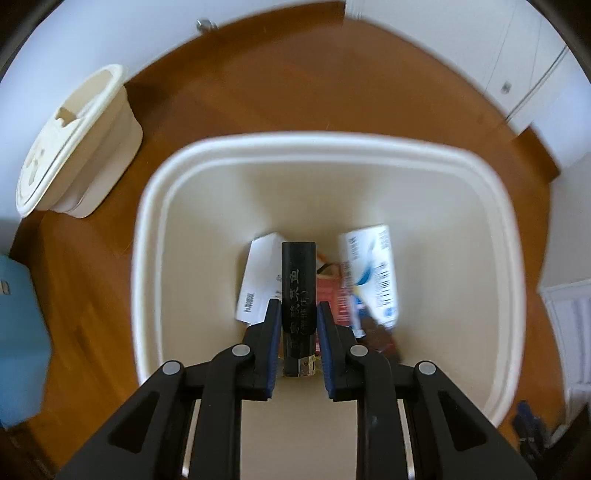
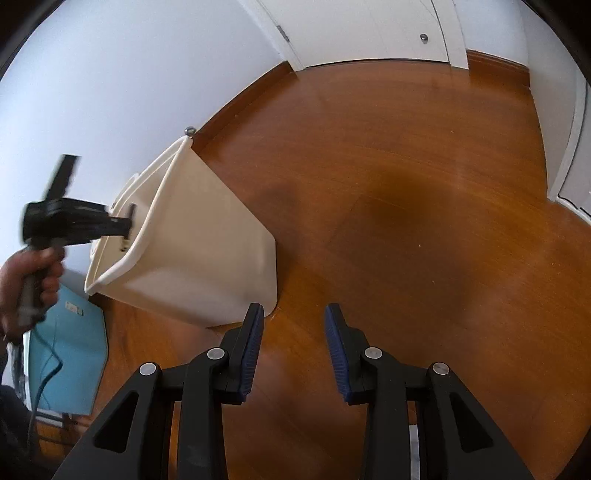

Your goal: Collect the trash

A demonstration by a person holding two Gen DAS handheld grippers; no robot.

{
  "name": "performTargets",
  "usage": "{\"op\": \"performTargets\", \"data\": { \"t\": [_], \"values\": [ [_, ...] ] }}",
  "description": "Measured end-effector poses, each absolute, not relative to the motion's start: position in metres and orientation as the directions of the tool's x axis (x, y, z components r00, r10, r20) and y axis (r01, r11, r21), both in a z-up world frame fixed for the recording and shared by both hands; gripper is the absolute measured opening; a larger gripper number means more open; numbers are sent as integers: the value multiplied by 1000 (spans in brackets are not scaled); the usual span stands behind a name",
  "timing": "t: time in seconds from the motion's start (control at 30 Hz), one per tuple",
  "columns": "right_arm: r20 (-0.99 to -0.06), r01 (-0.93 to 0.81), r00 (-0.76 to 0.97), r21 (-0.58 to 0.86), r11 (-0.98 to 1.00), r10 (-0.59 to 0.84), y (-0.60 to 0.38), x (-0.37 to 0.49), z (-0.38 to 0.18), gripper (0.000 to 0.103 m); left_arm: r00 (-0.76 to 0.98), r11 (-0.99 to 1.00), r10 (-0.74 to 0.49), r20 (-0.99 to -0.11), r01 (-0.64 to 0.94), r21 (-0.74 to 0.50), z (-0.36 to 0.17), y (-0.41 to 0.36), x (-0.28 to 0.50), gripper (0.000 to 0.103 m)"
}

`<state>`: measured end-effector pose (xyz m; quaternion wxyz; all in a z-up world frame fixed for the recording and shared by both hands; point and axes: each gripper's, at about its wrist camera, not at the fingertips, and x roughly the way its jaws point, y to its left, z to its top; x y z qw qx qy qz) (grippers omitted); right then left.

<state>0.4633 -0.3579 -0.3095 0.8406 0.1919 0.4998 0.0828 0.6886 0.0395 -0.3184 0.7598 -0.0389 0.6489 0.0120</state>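
My left gripper (image 1: 295, 308) points straight down over the open cream trash bin (image 1: 162, 177) and is shut on a slim black packet (image 1: 298, 269) with light lettering. At the bin's bottom lie a white carton (image 1: 258, 273), a white-and-blue box (image 1: 373, 266) and a red wrapper (image 1: 332, 291). In the right wrist view the same bin (image 2: 207, 258) stands by the wall, and the left gripper (image 2: 127, 221), held by a hand (image 2: 26, 280), hangs over its mouth. My right gripper (image 2: 294, 310) is open over bare wooden floor, nothing between its fingers.
The bin's cream swing lid (image 1: 70, 147) lies on the floor by the wall, left of the bin. A blue box (image 1: 18, 339) sits at the left; it shows again as the blue box (image 2: 70, 354) near a cable. White doors (image 2: 369, 29) and skirting ring the wooden floor (image 2: 424, 221).
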Motion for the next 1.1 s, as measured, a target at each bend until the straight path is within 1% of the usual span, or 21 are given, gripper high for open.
{"op": "performTargets", "data": {
  "t": [0.07,0.13,0.27,0.37,0.47,0.57,0.6,0.67,0.7,0.73,0.77,0.8,0.87,0.9,0.93,1.0,1.1],
  "values": [
    [-806,45,490,406,913,334,-360,465,-306,37,153,998,22,-988,-66,12,-326,38,698,18],
    [-802,36,491,409,912,340,-361,461,-306,37,131,998,49,-990,-54,42,-327,28,696,18],
    [-807,32,476,415,909,351,-356,462,-311,37,78,999,49,-996,-19,48,-341,26,701,18],
    [-810,36,470,415,909,351,-357,460,-311,37,95,998,59,-994,-8,59,-340,27,700,18],
    [-813,13,465,402,916,350,-353,460,-305,37,156,999,53,-986,4,55,-323,26,683,18],
    [-815,-42,462,374,926,350,-344,457,-291,37,260,997,43,-965,50,58,-290,28,651,18],
    [-813,-75,467,356,932,348,-340,455,-280,37,318,995,55,-947,65,80,-273,28,636,18],
    [-812,-120,476,320,940,338,-333,451,-263,37,403,991,57,-914,90,101,-246,30,614,25],
    [-821,-138,468,296,945,326,-329,449,-254,40,441,990,64,-895,86,113,-232,30,596,45],
    [-832,-141,455,286,948,318,-326,449,-250,49,460,991,68,-885,71,113,-226,33,585,78],
    [-845,-134,431,288,948,317,-323,450,-242,62,478,995,49,-877,50,83,-216,35,570,92],
    [-847,-131,416,304,944,330,-321,450,-233,68,492,999,14,-870,37,37,-209,38,557,103],
    [-848,-154,400,312,938,348,-314,451,-205,92,479,998,-61,-875,7,-65,-202,42,541,103],
    [-857,-171,397,283,944,329,-308,450,-187,99,460,994,-96,-883,1,-108,-194,42,534,103],
    [-862,-191,400,254,948,311,-304,448,-171,103,459,992,-112,-882,-6,-129,-186,40,524,103],
    [-863,-227,416,207,951,287,-295,445,-138,103,487,992,-107,-867,-10,-128,-164,32,498,103],
    [-831,-271,463,199,942,309,-285,433,-68,103,548,996,-65,-834,-9,-83,-115,26,459,103]
  ]
}}
